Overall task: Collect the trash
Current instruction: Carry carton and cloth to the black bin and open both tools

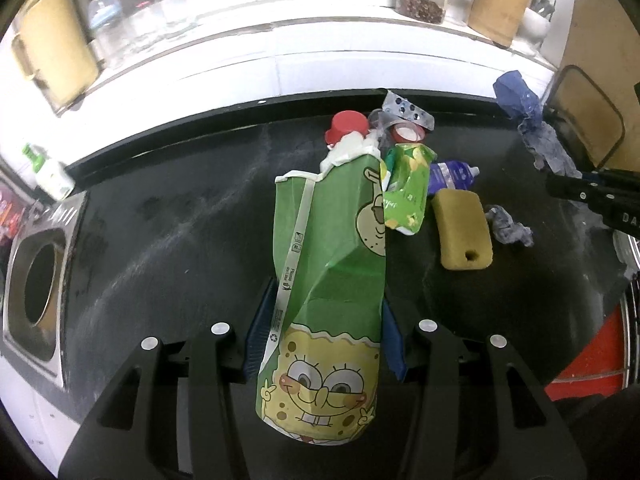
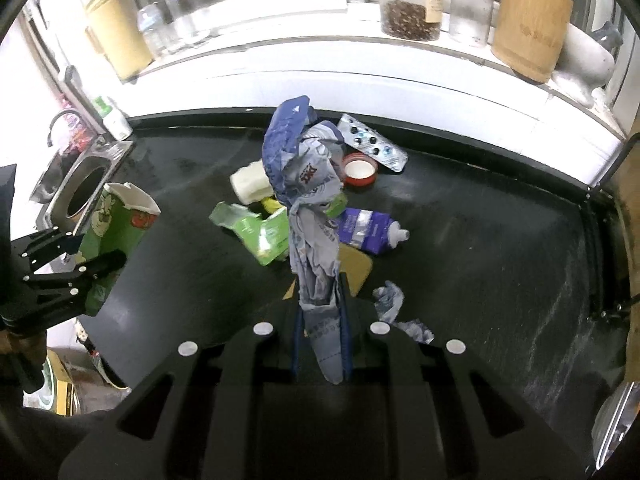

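My left gripper (image 1: 324,320) is shut on a crushed green SpongeBob carton (image 1: 328,272), held above the black counter; it also shows at the left of the right wrist view (image 2: 116,240). My right gripper (image 2: 322,320) is shut on a crumpled blue-grey wrapper (image 2: 312,208) that hangs up from its fingers; it also shows at the right of the left wrist view (image 1: 536,132). On the counter lie a small green carton (image 2: 260,232), a purple tube (image 2: 368,232), a red lid (image 2: 360,170), a blister pack (image 2: 372,142), a yellow sponge (image 1: 464,232) and a paper scrap (image 2: 390,296).
A round hole in a steel plate (image 1: 38,288) sits at the counter's left end, also in the right wrist view (image 2: 86,192). A soap bottle (image 1: 48,172) stands behind it. Jars and a wooden utensil holder (image 2: 528,28) stand on the white ledge behind the counter.
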The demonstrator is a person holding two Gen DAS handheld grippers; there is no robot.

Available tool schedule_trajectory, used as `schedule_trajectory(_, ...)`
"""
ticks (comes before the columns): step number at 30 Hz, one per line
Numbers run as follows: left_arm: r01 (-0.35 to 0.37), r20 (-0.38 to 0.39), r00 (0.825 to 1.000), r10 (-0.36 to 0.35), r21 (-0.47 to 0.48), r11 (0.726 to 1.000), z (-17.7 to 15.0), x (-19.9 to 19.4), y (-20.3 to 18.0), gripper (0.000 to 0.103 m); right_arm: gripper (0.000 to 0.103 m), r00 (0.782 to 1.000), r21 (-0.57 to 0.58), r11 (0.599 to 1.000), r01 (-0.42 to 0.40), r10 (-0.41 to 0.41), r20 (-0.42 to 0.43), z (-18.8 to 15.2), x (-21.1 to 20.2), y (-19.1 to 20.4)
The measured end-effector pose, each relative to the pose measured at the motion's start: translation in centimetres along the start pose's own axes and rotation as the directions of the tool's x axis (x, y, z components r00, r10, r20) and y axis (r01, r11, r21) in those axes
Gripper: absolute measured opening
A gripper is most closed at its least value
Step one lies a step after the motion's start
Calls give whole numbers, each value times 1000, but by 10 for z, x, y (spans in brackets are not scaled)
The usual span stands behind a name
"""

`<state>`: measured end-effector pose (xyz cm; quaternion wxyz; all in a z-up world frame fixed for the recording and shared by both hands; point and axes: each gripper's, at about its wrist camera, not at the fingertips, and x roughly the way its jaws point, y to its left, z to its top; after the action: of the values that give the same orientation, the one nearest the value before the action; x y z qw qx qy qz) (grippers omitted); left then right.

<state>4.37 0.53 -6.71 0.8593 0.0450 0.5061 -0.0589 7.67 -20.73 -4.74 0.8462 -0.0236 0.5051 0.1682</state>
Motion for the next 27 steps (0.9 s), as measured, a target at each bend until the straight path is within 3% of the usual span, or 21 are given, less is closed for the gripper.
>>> schedule_trajectory(7,-55,24,998,57,-91,994,-30,-26,28,47,15,999,-74,996,-54,54,6,0,-11,42)
schedule_trajectory(13,-143,32,987,157,-259,955,-81,-57,84,47,15,982,-248,950,-189,186,-38,10,4,138)
schedule_trajectory(16,-199,16,975,222,-381,903,-125,-77,123,47,15,954,-357,885,-299,278,-112,6,20,206)
schedule_trajectory(19,-261,-24,957,288,-495,828,-175,-93,162,47,15,908,-462,782,-419,364,-208,-7,34,288)
schedule_trajectory(21,-295,-68,948,312,-561,774,-209,-99,186,47,15,864,-512,696,-503,407,-296,-20,45,348)
schedule_trajectory(26,-380,-179,915,361,-682,625,-303,-98,243,47,15,780,-581,520,-626,420,-464,-60,71,475)
schedule_trajectory(27,-386,-192,912,362,-700,601,-320,-93,253,47,15,770,-584,502,-638,414,-486,-67,75,494)
